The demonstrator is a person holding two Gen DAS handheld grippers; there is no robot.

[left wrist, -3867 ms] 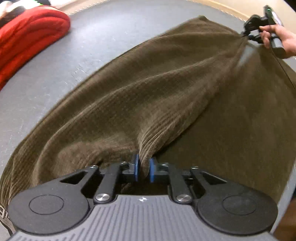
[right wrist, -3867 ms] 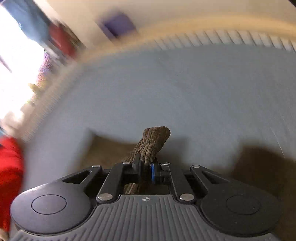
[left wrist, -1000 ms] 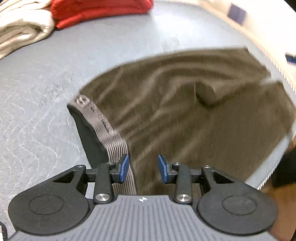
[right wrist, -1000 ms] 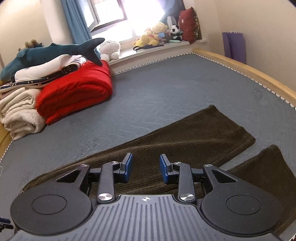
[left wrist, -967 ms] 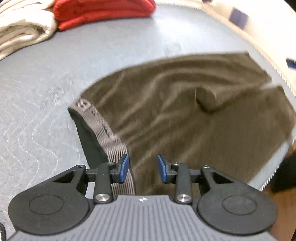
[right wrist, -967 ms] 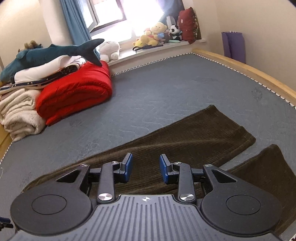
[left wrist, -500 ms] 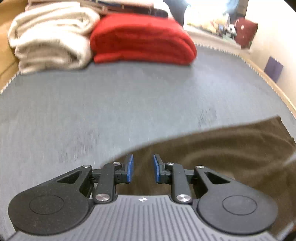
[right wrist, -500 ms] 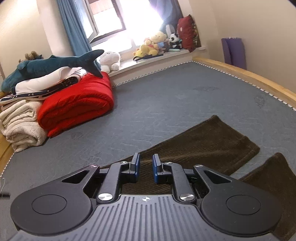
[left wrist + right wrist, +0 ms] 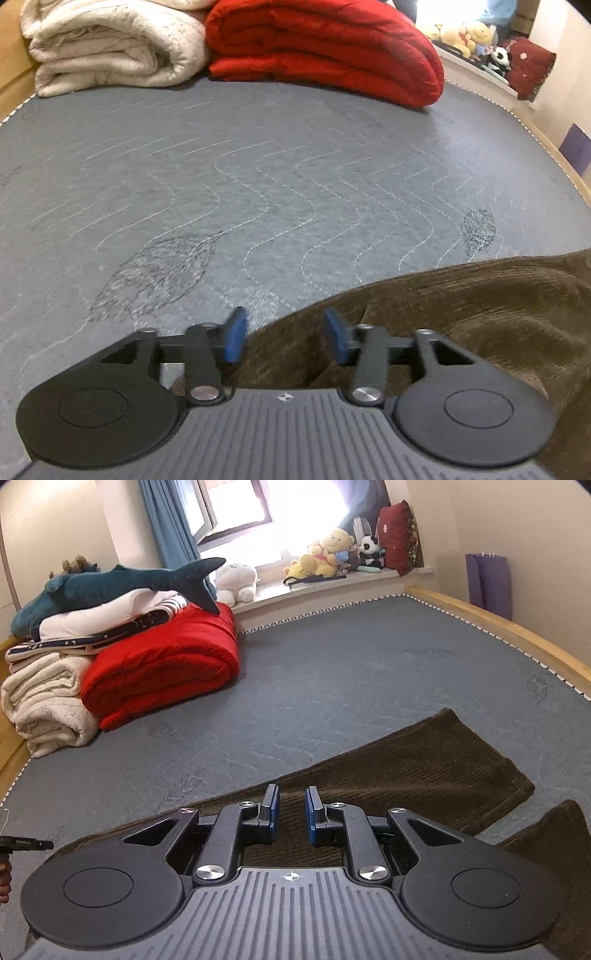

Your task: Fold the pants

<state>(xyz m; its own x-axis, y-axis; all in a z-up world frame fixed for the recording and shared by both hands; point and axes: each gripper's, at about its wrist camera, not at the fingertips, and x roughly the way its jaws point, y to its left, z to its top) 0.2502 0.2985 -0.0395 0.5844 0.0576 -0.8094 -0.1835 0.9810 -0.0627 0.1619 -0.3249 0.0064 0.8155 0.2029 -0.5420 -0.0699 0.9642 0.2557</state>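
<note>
While the left tool (image 9: 282, 339) stands over the near edge of the brown corduroy pants (image 9: 461, 317), its jaws are opening; the blue pads (image 9: 233, 339) are apart, with a raised fold of the fabric lying below and between them but not pressed by either pad. In the left wrist view, the pants fill the region from 3 to 5 o'clock, rumpled into soft ridges, and rest on the grey quilted mattress (image 9: 258, 166). At 12 o'clock lies a folded red blanket (image 9: 325, 48), and just beside it at 11 o'clock a rolled cream blanket (image 9: 110, 40); both sit well apart from the pants.

In the right wrist view, the right tool (image 9: 291, 818) has its jaws drawn close, leaving a narrow gap that holds nothing; the pants (image 9: 424, 768) lie flat beneath and beyond it. One leg extends toward 2 o'clock, ending in a hem; a second leg end (image 9: 554, 845) lies at 4 o'clock, separated from the first by a strip of mattress (image 9: 332, 686). At 10 o'clock, the red blanket (image 9: 162, 668) supports a stack of folded linens and a blue plush shark (image 9: 122, 583). Plush toys (image 9: 325, 557) line the windowsill at 12 o'clock. A wooden bed rail (image 9: 498, 627) borders the mattress at 2 o'clock.
</note>
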